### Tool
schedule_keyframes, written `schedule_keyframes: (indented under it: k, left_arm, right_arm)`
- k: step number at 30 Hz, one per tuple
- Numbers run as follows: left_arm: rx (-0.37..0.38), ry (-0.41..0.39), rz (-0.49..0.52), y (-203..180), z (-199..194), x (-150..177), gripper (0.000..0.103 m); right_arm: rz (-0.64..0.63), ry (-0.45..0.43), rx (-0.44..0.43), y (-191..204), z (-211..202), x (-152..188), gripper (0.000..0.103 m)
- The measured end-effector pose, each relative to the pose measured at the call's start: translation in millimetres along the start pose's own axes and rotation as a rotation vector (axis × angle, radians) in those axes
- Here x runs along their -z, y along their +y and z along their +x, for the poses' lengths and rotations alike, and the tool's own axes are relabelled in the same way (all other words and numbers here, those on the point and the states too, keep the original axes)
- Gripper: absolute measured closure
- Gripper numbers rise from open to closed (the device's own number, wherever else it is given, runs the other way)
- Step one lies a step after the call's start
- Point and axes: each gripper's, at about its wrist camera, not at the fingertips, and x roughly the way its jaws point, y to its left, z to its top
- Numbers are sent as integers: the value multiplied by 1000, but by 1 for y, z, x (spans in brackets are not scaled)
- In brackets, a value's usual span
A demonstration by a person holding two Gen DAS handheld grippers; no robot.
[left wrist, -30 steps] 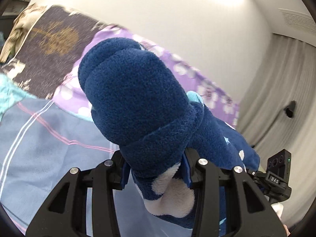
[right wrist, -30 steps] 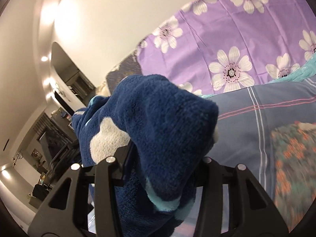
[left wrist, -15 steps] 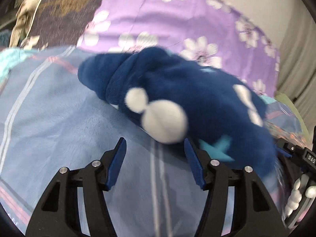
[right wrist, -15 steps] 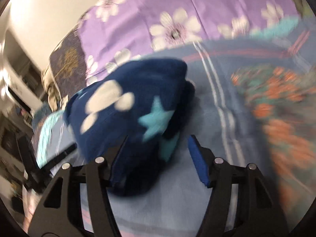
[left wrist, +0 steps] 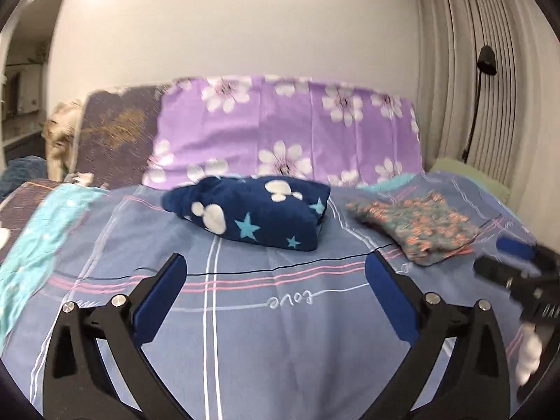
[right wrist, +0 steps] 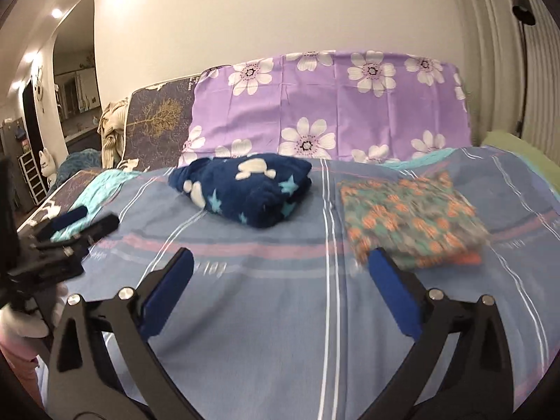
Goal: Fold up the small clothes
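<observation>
Left gripper (left wrist: 276,269) and right gripper (right wrist: 280,266) low over the blue plaid bedspread (left wrist: 245,350), jaws opening wide, nothing between. Ahead, folded navy fleece garment (left wrist: 259,210) lying free; folded floral garment (left wrist: 416,224) just beside; purple flowered sheet (right wrist: 329,115) behind.

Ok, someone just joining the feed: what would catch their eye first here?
Probably the folded navy fleece garment with white and teal shapes, lying mid-bed on the blue plaid sheet. Right of it sits a folded floral garment. Both grippers, left and right, are opening with nothing between their jaws.
</observation>
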Motion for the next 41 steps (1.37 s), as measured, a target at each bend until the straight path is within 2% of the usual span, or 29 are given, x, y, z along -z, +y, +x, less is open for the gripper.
schedule_keyframes:
  k: [2,4,8,13,15,24,29,41]
  left_arm:
    - [-86,-17,33,-15,-27,4,1]
    - [-133,-22,68,-27,-46,7,1]
    - [-119,-28,93,-43,-80,9,1]
    - [-173,-54,108,-53,-114,11,1]
    - [-172,-51,94,-54,-120,13,1]
    - [-188,40,60,-53,-122,33,1]
    - [-197,45,88,-59,-120,39,1]
    - [-173,94,72,-59,-112,46,1]
  right_arm:
    - [29,8,-8,-1,-26,11,2]
    - [56,10,-18,-1,-48,16,2]
    - [64,-8,-7,2,-80,20,2]
    - [70,-8,-1,4,-104,28,2]
    - [59,0,12,6,-109,31,2]
    - [38,55,12,16,-114,48,2]
    - [36,54,22,17,-116,50,2]
    - [25,57,42,14,-115,55,2]
